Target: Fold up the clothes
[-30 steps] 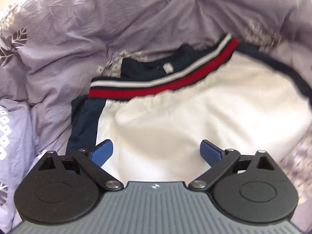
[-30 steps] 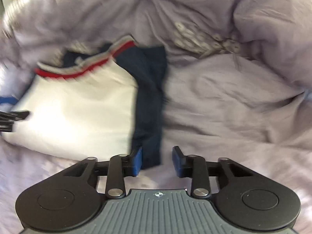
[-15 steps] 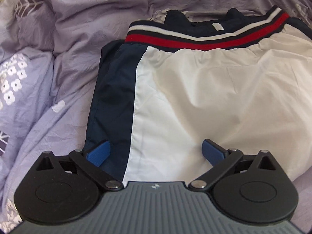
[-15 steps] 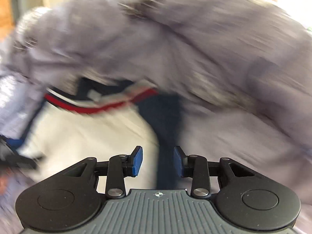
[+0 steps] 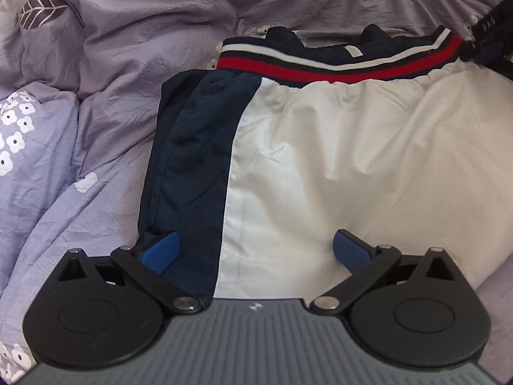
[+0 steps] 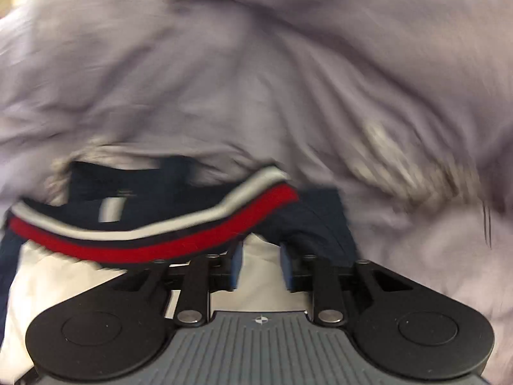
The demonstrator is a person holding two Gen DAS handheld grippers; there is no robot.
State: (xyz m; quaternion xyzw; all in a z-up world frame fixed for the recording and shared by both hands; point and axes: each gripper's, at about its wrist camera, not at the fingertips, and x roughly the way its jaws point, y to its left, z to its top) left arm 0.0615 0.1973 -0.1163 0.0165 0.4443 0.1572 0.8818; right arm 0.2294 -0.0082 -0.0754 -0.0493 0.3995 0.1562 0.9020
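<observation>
Crumpled lilac bedding (image 5: pixel 134 64), printed with white flowers and dark leaves, is covering the bed and carrying the one garment in play. Lying on it are the shorts (image 5: pixel 352 160): white in the body, navy down the side panel, with a red, white and navy waistband (image 5: pixel 320 64). They are resting flat, waistband at the far edge from the left camera and hem toward it, so the long axis is running across, from the navy panel on the left to the right side.

Compared with a second ago, the left tongs (image 5: pixel 255 250) are sitting lower and nearer the hem, over the seam between navy and white, jaws spread wide and gripping nothing. The right tongs (image 6: pixel 259 268) are showing the bigger change: from beside the navy edge they are now arriving at the waistband's right end (image 6: pixel 275 199), the blurred view suggesting speed. Their jaws are narrowed but parted, with white cloth showing in the gap; no pinch is visible yet.

Judging by this, both hands are lining up for a fold, one at the hem, one at the waist.
</observation>
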